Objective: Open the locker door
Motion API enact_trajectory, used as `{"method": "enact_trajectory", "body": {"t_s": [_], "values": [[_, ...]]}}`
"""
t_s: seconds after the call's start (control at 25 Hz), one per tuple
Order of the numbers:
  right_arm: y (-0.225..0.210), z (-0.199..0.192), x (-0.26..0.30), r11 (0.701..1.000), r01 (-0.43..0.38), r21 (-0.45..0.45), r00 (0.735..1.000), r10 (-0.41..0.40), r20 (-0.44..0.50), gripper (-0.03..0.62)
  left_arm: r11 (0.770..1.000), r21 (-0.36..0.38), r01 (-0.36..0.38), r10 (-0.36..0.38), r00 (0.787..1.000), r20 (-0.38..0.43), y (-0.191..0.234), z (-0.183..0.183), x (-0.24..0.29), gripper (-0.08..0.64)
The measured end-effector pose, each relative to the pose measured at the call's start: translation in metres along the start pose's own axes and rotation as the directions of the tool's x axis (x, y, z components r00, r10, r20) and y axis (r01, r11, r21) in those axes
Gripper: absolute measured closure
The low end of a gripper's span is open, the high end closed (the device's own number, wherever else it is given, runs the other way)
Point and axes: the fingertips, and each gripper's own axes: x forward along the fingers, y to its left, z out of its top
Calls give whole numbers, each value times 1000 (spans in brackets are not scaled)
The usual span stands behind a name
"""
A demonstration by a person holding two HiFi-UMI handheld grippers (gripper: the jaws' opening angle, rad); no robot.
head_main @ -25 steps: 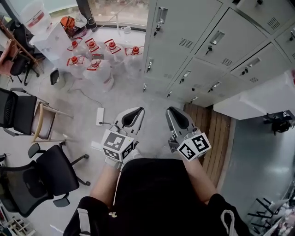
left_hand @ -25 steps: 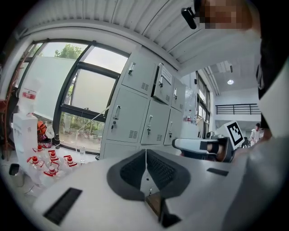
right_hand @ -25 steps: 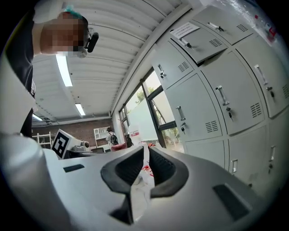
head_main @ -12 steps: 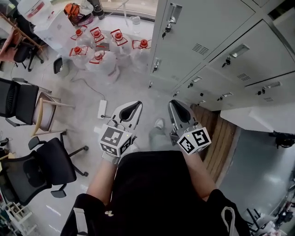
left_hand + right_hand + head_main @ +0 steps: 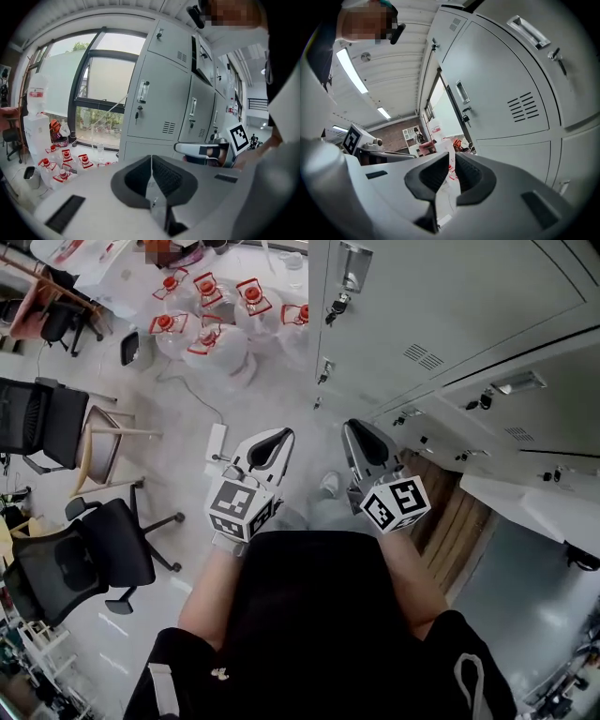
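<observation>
Only the head view shows the floor (image 5: 272, 390), with water jugs (image 5: 211, 320) and office chairs (image 5: 103, 554) off to the left. The right gripper view brings a grey locker door (image 5: 501, 89) close, with its handle (image 5: 461, 91) left of the vent slots (image 5: 525, 108). The left gripper view adds a window (image 5: 101, 93) beside the lockers. The door stands ahead and to the right of the left tool (image 5: 270, 439) and the right tool (image 5: 360, 432), apart from both. Both tools have their jaws closed together on nothing.

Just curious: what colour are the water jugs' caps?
Red caps; the head view shows them best.
</observation>
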Motion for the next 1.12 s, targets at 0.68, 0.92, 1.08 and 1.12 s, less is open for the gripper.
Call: {"method": "enact_trajectory", "body": {"t_s": [0.68,0.92,1.08,1.12], "values": [[-90,-120,106,972,234,21,966,-231,-118,537,999,-12,47,-48,984,-170,96,-75,32,535],[-123,-160,142,948,317,6,937,-312,-155,483,999,-7,51,-52,976,-214,130,-94,28,535],[-138,-177,164,935,354,-23,920,-352,-172,458,998,-14,59,-61,969,-238,143,-107,20,535],[-140,-180,170,932,361,-32,916,-361,-175,449,998,-15,60,-62,968,-243,145,-110,17,535]]}}
